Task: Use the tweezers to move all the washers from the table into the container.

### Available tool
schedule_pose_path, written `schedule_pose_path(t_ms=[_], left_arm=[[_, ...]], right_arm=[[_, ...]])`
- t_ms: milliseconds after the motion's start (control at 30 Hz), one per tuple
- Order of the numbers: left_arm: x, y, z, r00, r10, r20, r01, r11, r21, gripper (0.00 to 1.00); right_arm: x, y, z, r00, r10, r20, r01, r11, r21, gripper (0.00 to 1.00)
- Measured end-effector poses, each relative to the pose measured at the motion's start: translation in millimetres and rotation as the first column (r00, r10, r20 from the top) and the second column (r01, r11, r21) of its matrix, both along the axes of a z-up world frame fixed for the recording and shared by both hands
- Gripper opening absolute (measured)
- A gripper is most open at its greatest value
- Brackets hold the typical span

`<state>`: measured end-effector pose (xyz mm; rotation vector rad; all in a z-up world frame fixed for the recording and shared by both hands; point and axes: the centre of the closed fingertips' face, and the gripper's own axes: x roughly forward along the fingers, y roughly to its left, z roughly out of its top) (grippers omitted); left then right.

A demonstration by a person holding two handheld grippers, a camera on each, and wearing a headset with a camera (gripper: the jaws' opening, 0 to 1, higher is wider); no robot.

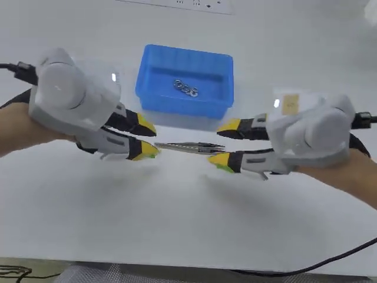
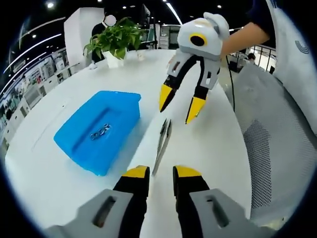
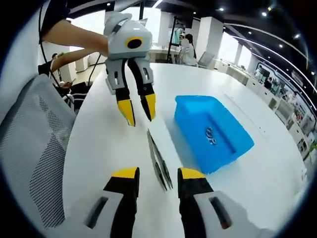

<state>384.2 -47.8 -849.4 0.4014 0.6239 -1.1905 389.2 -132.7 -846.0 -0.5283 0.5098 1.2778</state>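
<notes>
While the tweezers (image 1: 189,147) lie flat on the surface (image 1: 177,206) between them, the left gripper (image 1: 148,138) and right gripper (image 1: 222,143) have fingers (image 1: 143,124) spread, holding nothing. Best grab them near the middle, slowly. Washers (image 1: 185,88) sit in the box (image 1: 147,71).

Blue container (image 1: 184,107), silver tweezers (image 1: 191,147), white table (image 1: 177,218)

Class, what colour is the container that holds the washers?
Bright blue. The container shows best in the left gripper view.
</notes>
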Motion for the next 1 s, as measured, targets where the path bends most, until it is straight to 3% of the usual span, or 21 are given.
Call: schedule_pose_path(t_ms=[100, 167, 233, 367, 433, 600, 700, 767, 833, 1000], left_arm=[[-18.4, 4.2, 9.1, 1.0, 0.015, 0.003, -0.015, 0.999, -0.039, 0.3], [-27.1, 4.1, 14.9, 0.999, 0.026, 0.018, -0.025, 0.997, -0.068, 0.41], [-36.6, 5.8, 18.2, 0.999, 0.039, 0.015, -0.037, 0.996, -0.078, 0.56], [-54.5, 9.3, 32.0, 0.998, 0.054, 0.039, -0.05, 0.994, -0.1, 0.64], [-59.4, 9.2, 39.1, 0.996, 0.06, 0.072, -0.054, 0.994, -0.092, 0.71], [-68.8, 5.0, 59.4, 0.991, 0.123, 0.047, -0.116, 0.984, -0.135, 0.91], [-71.1, 3.0, 74.9, 0.982, 0.152, 0.112, -0.134, 0.979, -0.153, 0.84], [-73.4, -1.5, 86.3, 0.977, 0.185, 0.109, -0.16, 0.966, -0.205, 0.83], [-75.0, -2.7, 92.7, 0.973, 0.2, 0.117, -0.17, 0.959, -0.226, 0.84], [-83.2, 3.6, 91.0, 0.972, 0.202, 0.118, -0.177, 0.965, -0.193, 0.83]], right_arm=[[-17.1, -6.9, 10.4, 1.0, -0.019, -0.017, 0.02, 0.998, 0.062, 0.46], [-24.7, -12.0, 17.9, 0.999, -0.048, -0.012, 0.049, 0.994, 0.096, 0.59], [-28.0, -18.5, 25.8, 0.997, -0.083, -0.001, 0.082, 0.99, 0.115, 0.66], [-27.7, -29.7, 40.7, 0.987, -0.163, 0.004, 0.161, 0.975, 0.151, 0.72], [-31.5, -31.8, 48.6, 0.985, -0.175, 0.003, 0.172, 0.971, 0.167, 0.75], [-45.6, -26.7, 66.9, 0.985, -0.172, 0.033, 0.162, 0.968, 0.192, 0.79], [-51.7, -25.0, 73.6, 0.983, -0.18, 0.042, 0.168, 0.963, 0.212, 0.79], [-56.2, -24.3, 77.7, 0.982, -0.187, 0.033, 0.174, 0.957, 0.232, 0.79], [-60.0, -26.1, 78.1, 0.981, -0.193, 0.036, 0.18, 0.957, 0.226, 0.8], [-66.7, -32.8, 78.5, 0.977, -0.21, 0.034, 0.197, 0.953, 0.228, 0.81]])
